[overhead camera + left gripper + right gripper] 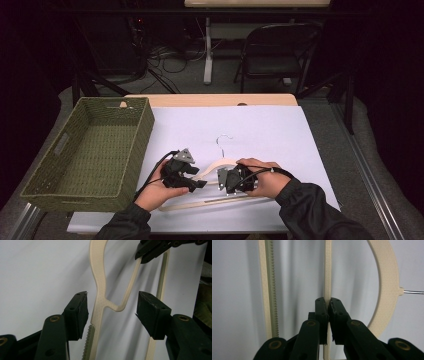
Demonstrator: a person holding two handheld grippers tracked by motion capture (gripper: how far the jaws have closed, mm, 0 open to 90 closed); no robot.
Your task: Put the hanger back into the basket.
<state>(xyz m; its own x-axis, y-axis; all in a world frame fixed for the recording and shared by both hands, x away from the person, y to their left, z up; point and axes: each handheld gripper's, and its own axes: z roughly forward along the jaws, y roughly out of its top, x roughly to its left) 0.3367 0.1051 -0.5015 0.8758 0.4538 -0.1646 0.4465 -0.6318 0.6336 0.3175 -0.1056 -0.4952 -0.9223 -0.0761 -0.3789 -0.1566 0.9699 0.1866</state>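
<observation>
Cream plastic hanger (220, 172) on the white table (280, 130): right gripper (328, 302) fingers pinch its thin inner bar, while left gripper (112, 310) fingers stand apart astride its shoulder; best centre that arm before closing.

One cream plastic clothes hanger with a metal hook (220, 172) near centre, one green woven rectangular basket (95, 150) at left, two black hand-held grippers, left (192, 182) and right (227, 181), one white table sheet (260, 130), one dark folding chair (277, 52) far, perhaps a second table beyond.
</observation>
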